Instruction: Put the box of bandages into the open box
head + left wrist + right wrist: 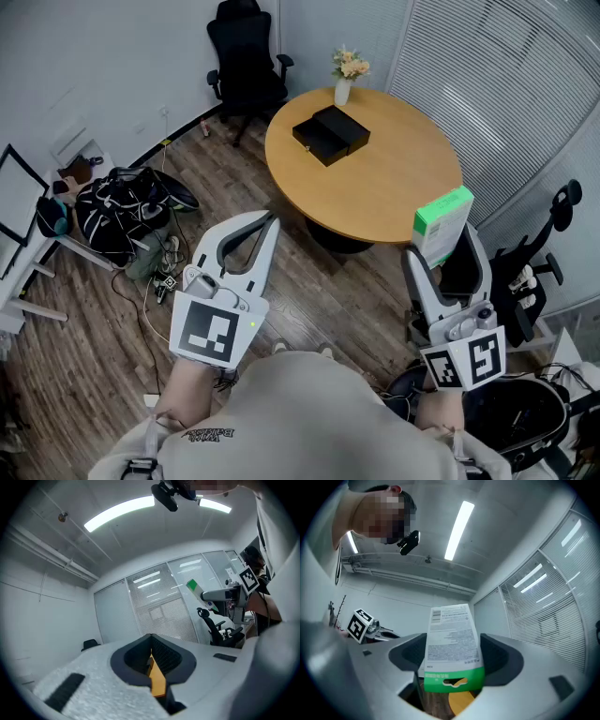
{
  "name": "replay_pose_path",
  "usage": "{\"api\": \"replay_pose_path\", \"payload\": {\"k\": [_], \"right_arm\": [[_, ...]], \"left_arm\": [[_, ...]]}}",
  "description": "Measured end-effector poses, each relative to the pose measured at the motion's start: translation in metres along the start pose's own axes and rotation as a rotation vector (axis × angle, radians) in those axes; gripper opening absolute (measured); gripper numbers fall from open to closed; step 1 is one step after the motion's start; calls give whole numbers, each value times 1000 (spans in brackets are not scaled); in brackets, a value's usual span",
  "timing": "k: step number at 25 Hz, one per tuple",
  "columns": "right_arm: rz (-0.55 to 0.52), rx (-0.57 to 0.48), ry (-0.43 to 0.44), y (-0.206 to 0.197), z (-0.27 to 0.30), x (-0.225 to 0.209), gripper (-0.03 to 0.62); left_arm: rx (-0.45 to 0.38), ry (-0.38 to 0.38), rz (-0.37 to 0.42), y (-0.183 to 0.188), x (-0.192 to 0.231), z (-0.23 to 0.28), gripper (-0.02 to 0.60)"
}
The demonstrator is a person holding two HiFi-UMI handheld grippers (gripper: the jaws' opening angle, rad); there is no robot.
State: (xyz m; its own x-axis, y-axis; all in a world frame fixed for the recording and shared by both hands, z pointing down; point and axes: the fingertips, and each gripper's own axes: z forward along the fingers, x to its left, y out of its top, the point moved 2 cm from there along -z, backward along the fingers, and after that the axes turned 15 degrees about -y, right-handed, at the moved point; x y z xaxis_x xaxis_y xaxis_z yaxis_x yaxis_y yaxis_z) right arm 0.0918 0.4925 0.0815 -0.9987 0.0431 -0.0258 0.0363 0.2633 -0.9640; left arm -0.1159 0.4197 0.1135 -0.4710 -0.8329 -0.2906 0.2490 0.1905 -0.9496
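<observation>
A vase of flowers (344,84) stands on the round table (394,183); black office chair (246,66) beyond, bags (117,216) on floor

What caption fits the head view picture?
Right claw holds the bandage box near the table bearing the open box.

Wood-plank floor (84,305). Round wooden table (394,187), vase (343,90) at its far edge. Black chair (246,56) by pale wall (112,66). Blinds (506,84) on right. Ceiling strip light (119,513). Dark heap (122,211) at left, probably bags.
</observation>
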Motion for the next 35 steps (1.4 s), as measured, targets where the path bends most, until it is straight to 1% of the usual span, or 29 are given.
{"api": "replay_pose_path", "payload": {"k": [4,11,21,26,32,33,35], "right_arm": [[-28,-2,2,2,0,0,339],[-10,6,-18,-5,1,-4,341],[-15,23,10,-21,4,-13,341],[-9,50,33,-29,7,-43,341],[3,48,70,-34,4,-71,341],[1,48,80,-35,3,-73,341],[-8,46,102,-37,2,-75,341]], "left_arm": [[13,-6,5,-2,-1,3,22],[0,-3,9,-3,-4,3,22],[22,11,12,-11,-14,13,21],[42,31,2,-4,-27,38,22],[58,48,11,-4,-48,59,23],[60,51,8,-6,-51,61,21],[66,60,-23,-10,-55,63,22]]}}
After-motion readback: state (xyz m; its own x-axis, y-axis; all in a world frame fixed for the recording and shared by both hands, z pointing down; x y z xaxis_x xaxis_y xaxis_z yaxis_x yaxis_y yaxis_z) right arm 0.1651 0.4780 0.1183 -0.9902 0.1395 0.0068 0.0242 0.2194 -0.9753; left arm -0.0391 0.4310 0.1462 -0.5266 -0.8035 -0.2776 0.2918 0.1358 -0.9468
